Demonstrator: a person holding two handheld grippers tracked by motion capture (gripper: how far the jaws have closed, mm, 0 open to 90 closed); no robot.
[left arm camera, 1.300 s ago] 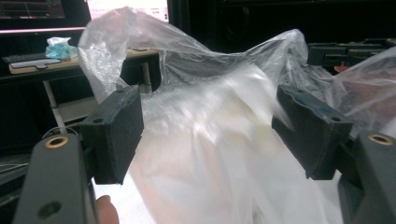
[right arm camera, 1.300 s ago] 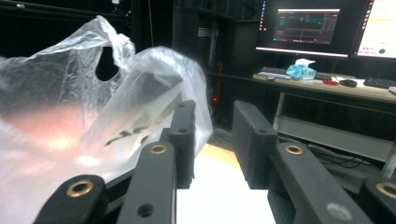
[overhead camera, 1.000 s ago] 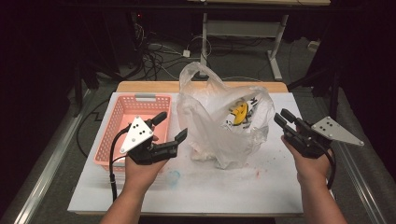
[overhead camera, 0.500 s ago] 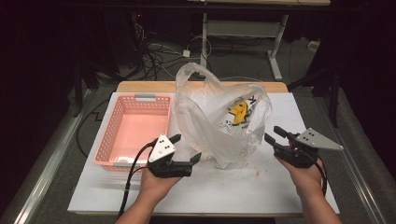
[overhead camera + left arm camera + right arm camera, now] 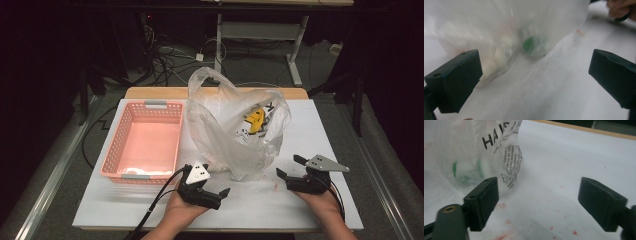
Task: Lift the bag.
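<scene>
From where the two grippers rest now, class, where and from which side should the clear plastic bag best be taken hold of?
Probably the loop handle at the top of the plastic bag, approached from above and the basket side: it stands upright and free, while the bulging lower walls are slack. Both the left gripper and right gripper are open.

Lighting: white table (image 5: 320, 130) was brightly lit from above, surroundings dark. Plastic bag (image 5: 235, 130) carried soft glare. Shadows: faint, short. Left gripper view was heavily motion-blurred, bag contents smeared. Right gripper view was sharper, near jaws soft at the lower edges
</scene>
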